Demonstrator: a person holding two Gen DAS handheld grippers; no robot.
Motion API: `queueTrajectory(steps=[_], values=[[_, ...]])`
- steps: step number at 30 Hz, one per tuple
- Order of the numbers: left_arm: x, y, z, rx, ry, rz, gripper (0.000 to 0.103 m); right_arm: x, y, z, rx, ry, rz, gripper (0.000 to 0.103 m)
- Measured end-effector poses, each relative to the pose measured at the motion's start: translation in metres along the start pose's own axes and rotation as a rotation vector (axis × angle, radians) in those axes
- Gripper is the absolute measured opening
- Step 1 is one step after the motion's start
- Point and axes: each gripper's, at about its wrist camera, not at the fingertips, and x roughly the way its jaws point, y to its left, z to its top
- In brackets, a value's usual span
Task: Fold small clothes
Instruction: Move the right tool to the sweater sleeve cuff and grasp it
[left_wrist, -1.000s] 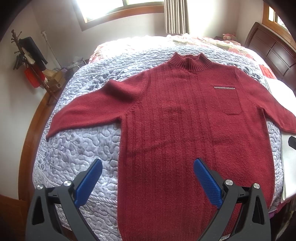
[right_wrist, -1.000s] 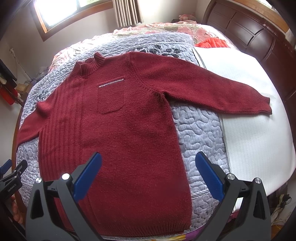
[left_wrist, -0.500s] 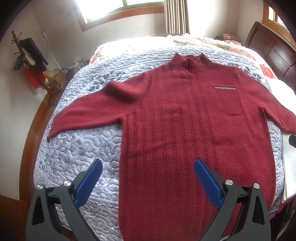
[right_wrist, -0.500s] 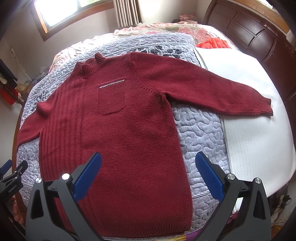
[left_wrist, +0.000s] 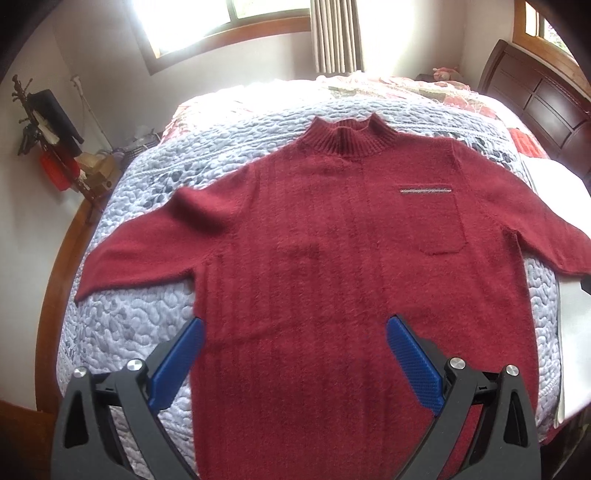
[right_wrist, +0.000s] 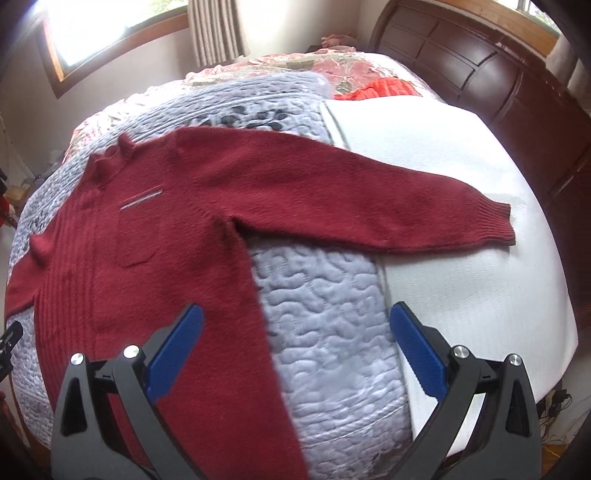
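Note:
A dark red knit sweater with a high collar and a chest pocket lies flat, face up, on a grey quilted bedspread, both sleeves spread out. My left gripper hangs open above the sweater's lower body, holding nothing. In the right wrist view the sweater fills the left side and its long sleeve stretches right onto a white cover. My right gripper is open and empty over the quilt, just right of the sweater's side edge.
A dark wooden headboard runs along the right. An orange-red garment and a floral blanket lie at the far end of the bed. A coat stand with hanging items is by the left wall. The bed's wooden edge curves on the left.
Both grippers have moved forward over the bed. The right one has also swung to the right, so the sweater's side edge and long sleeve now sit ahead of it. The sweater has not moved.

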Motion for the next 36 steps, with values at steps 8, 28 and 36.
queueTrajectory(steps=[8, 28, 36], values=[[0.03, -0.104, 0.048, 0.065, -0.08, -0.038, 0.099, 0.039, -0.105, 0.031, 0.087, 0.005, -0.024, 0.1], [0.079, -0.235, 0.102, 0.07, -0.008, -0.119, 0.099, 0.103, -0.266, 0.079, 0.238, 0.106, -0.057, 0.1], [0.079, -0.226, 0.099, 0.068, -0.01, -0.081, 0.099, 0.111, -0.28, 0.078, 0.254, 0.104, 0.053, 0.08]])
